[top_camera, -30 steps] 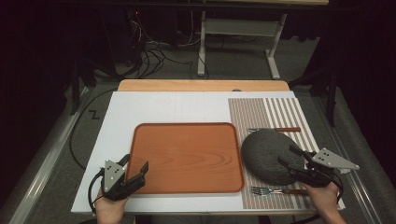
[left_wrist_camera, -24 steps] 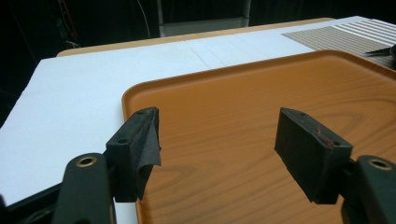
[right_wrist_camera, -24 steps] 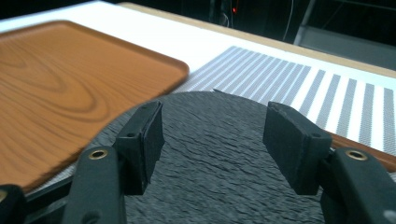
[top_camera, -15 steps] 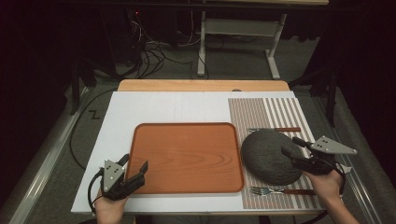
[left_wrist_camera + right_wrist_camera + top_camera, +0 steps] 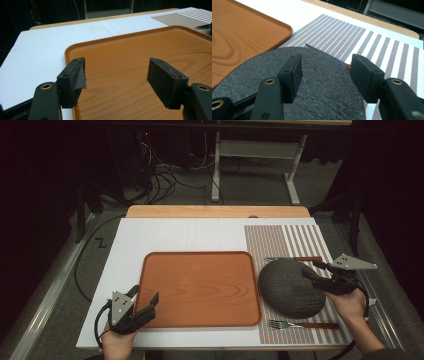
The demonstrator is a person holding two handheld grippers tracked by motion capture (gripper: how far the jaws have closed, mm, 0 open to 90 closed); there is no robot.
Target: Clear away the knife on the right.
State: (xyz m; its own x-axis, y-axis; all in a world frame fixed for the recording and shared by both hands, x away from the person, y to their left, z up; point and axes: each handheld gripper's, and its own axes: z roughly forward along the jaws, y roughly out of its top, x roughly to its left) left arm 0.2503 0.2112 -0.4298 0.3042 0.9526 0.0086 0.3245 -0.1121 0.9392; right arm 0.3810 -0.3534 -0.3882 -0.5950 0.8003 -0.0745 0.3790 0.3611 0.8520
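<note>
I am holding my right gripper over the right edge of the dark slate plate, its jaws pointing left across the stone. The jaws have just been closing a little, yet they are standing spread with nothing between them; in the right gripper view the rough grey surface is lying below both pads, which are not touching it. The plate is sitting on the striped placemat at the right side of the white board, just beside the right rim of the wooden tray. A knife is lying on the mat just beyond the plate's far edge, and a fork is lying on the mat along its near edge.

I am resting my left gripper at the near left corner of the tray, pointing right. Its jaws are also standing wide apart and gripping nothing; in the left gripper view they are hanging over the bare tray floor, close to its left rim.
</note>
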